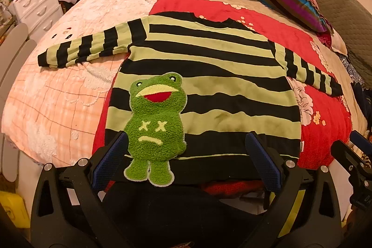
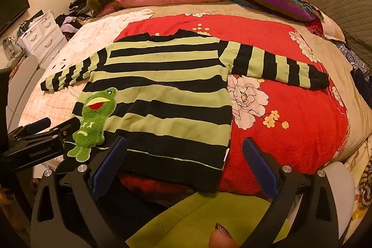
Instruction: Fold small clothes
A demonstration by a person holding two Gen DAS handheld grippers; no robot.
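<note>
**Striped sweater laid flat, both grippers spread at the hem**

Left wrist view: I see the striped sweater (image 1: 204, 76) lying face up on the bed (image 1: 58, 94), body flat, both sleeves stretched out to the sides, neckline away from me. It rests mostly on the red floral blanket (image 1: 325, 131), with its left sleeve (image 1: 86, 48) reaching over the pink checked quilt. My left gripper (image 1: 183, 159) hovers at the bottom hem with its blue pads wide apart and nothing between them; the fuzzy frog patch (image 1: 155, 124) sits just inside the left pad. At the right edge I catch part of the other gripper, just beyond the hem corner.

Right wrist view: my right gripper (image 2: 183, 162) is also spread wide and empty, straddling the right hem corner of the sweater (image 2: 162, 90). The right sleeve (image 2: 276, 66) lies straight across the red blanket. The left gripper's body shows at the left edge beside the frog patch (image 2: 93, 120). A fingertip shows at the bottom edge.

I judge the knit soft, limp and fairly thick, so it should drape and sag when lifted but grip well on the pads. The frog patch looks bulkier and will resist creasing. I'd pinch each sleeve near the cuff, or the hem corners, taking both layers, to start folding.
</note>
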